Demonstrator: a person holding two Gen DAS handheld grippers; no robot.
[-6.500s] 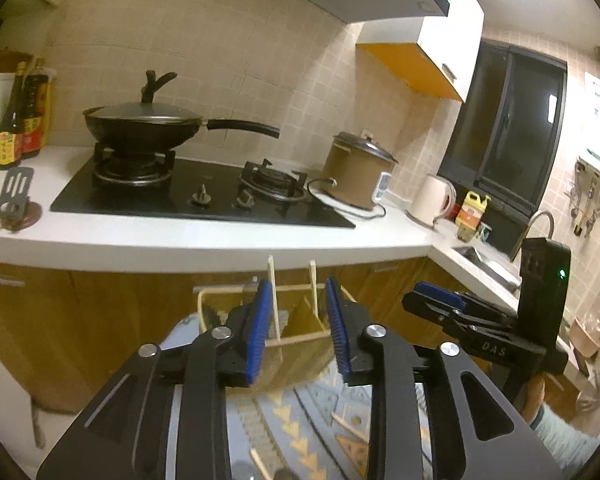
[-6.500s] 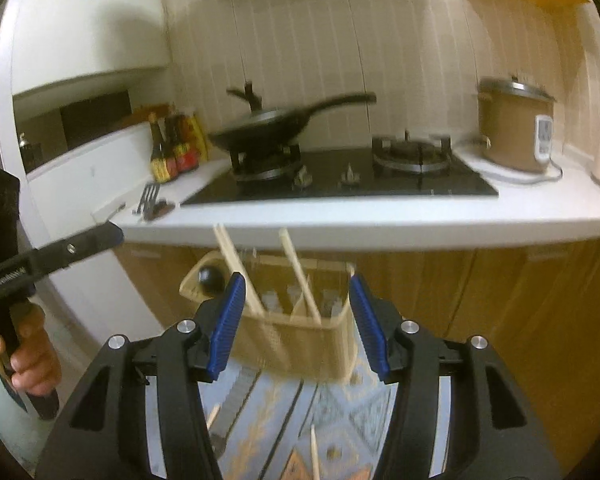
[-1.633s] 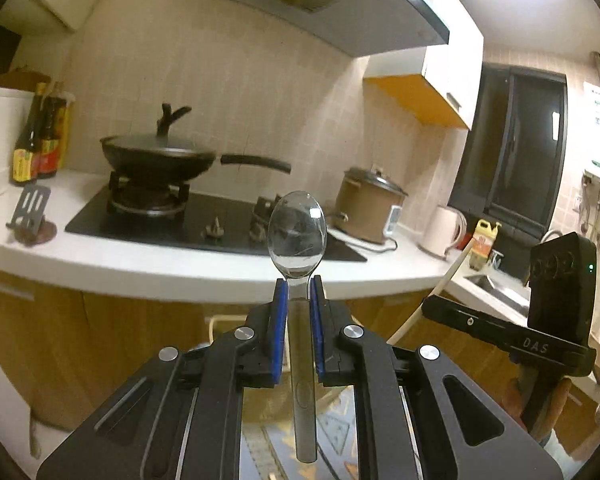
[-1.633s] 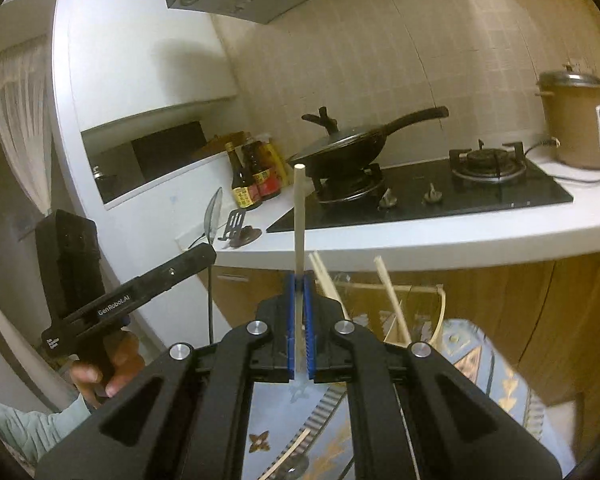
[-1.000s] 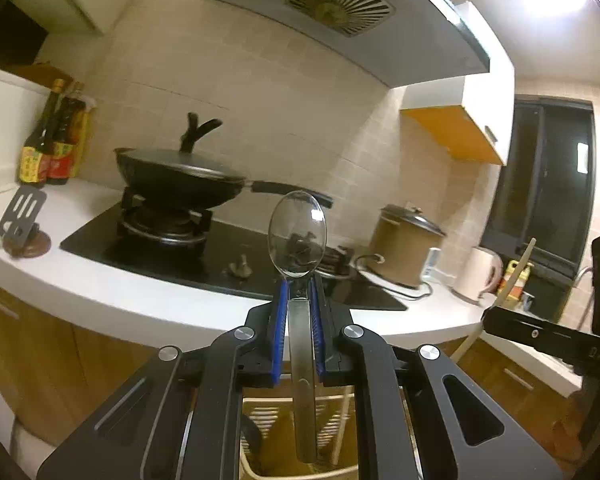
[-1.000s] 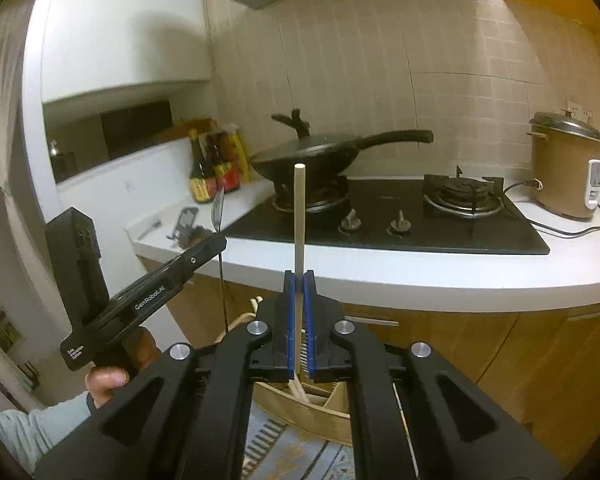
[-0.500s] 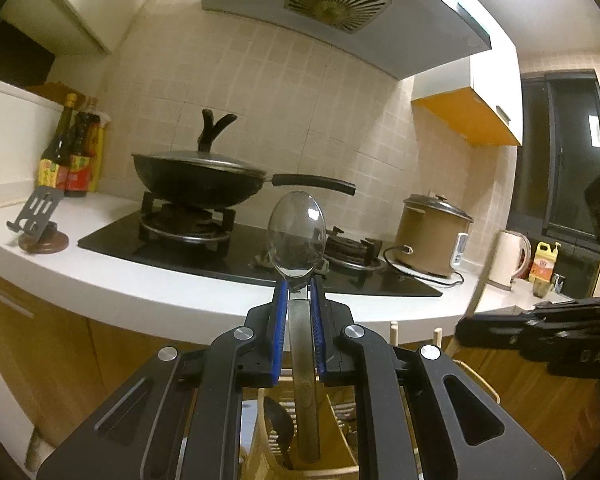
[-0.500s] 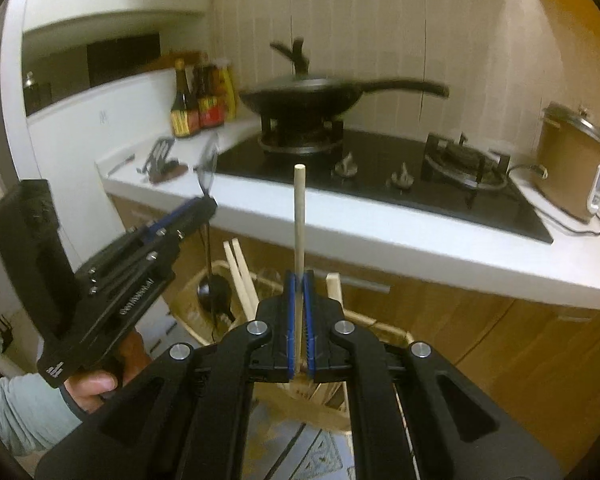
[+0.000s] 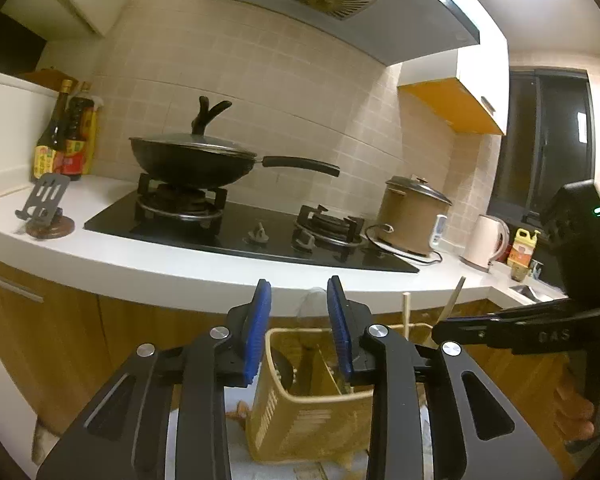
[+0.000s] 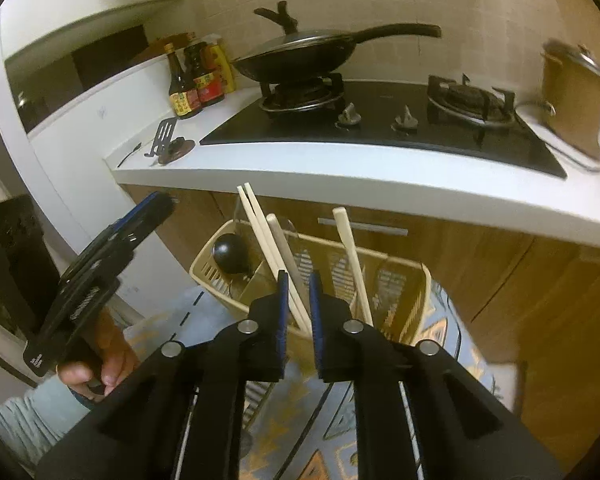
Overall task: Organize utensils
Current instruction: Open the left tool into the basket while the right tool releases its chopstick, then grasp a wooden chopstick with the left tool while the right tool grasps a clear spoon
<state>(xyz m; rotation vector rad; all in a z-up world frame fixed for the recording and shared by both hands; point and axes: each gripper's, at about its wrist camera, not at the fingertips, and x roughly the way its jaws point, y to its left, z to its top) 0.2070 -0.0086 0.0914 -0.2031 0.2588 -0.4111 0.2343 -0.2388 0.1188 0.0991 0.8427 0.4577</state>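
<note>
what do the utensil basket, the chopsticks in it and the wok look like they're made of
Utensil basket: probably plastic, matte beige, with moulded slotted walls and a smooth rim. Chopsticks: pale, uniform, dull sticks with squared tops, likely bamboo or light wood, though plastic can't be ruled out. Wok: dark metal with a low sheen, maybe coated steel or iron; its black handle looks plastic.

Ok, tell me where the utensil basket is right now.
The utensil basket sits low in front of the wooden cabinets, under the white counter edge; in the right wrist view it is just beyond the right gripper, chopsticks standing inside.
</note>
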